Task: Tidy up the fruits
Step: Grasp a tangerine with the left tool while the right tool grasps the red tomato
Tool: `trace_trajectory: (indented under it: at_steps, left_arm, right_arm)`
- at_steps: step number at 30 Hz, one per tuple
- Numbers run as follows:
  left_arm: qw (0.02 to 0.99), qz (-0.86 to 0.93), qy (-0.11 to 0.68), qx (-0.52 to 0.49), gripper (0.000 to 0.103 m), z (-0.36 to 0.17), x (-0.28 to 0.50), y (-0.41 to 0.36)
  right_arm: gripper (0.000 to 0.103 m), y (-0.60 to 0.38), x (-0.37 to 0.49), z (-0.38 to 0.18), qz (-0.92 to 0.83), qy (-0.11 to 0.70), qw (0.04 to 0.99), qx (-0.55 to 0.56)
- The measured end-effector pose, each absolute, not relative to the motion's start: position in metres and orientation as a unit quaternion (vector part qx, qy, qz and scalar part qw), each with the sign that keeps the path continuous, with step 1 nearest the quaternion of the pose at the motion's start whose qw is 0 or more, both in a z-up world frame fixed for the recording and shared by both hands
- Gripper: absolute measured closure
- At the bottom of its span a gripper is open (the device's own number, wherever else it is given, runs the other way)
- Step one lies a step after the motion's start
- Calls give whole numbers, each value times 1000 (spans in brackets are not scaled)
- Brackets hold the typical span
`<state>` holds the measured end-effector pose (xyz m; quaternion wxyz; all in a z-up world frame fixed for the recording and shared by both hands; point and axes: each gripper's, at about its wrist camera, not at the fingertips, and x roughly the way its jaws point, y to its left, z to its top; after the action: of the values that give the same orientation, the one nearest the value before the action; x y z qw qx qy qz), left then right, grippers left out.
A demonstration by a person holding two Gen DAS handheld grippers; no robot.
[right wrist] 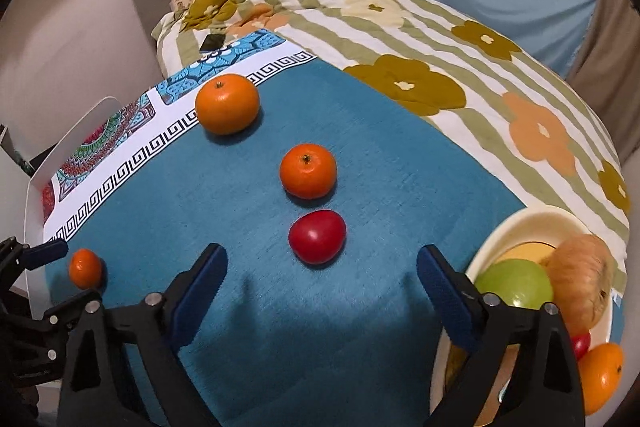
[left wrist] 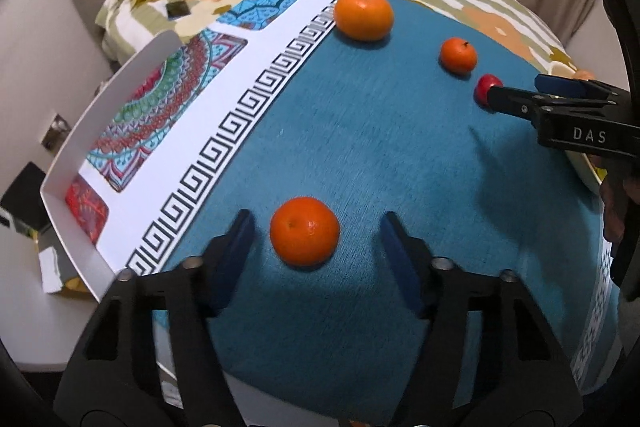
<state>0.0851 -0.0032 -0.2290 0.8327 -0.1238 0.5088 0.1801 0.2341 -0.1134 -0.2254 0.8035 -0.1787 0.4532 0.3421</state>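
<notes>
hovering over a blue cloth (left wrist: 360,131) on a bed, the left claw (left wrist: 316,231) stands apart around a small orange (left wrist: 305,231), pads not touching. the right claw (right wrist: 322,265) stands wide apart just before a red fruit (right wrist: 317,236). two more oranges lie beyond; a fruit bowl (right wrist: 532,223) sits right.

Bare blue cloth (right wrist: 400,187) between red fruit (right wrist: 317,236) and crowded bowl (right wrist: 516,223).
</notes>
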Motion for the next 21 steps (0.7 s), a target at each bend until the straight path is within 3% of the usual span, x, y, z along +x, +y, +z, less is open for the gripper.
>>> trace_trajectory:
  at_steps: [4, 10, 12, 17, 21]
  left_arm:
    - [831, 185, 509, -131, 41, -234, 84, -4]
    - [827, 194, 508, -138, 54, -236, 84, 0]
    - [825, 199, 510, -141, 60, -237, 84, 3]
    - [824, 200, 510, -145, 61, -238, 84, 6]
    - [824, 199, 512, -141, 61, -238, 84, 6]
  right_arm:
    - [17, -111, 238, -232, 340, 456, 802, -183]
    - [18, -107, 242, -235, 341, 453, 802, -189]
    - [26, -105, 245, -237, 342, 457, 799, -188]
    - [40, -100, 250, -246, 342, 468, 794, -183]
    - [41, -97, 249, -248, 342, 464, 796, -188]
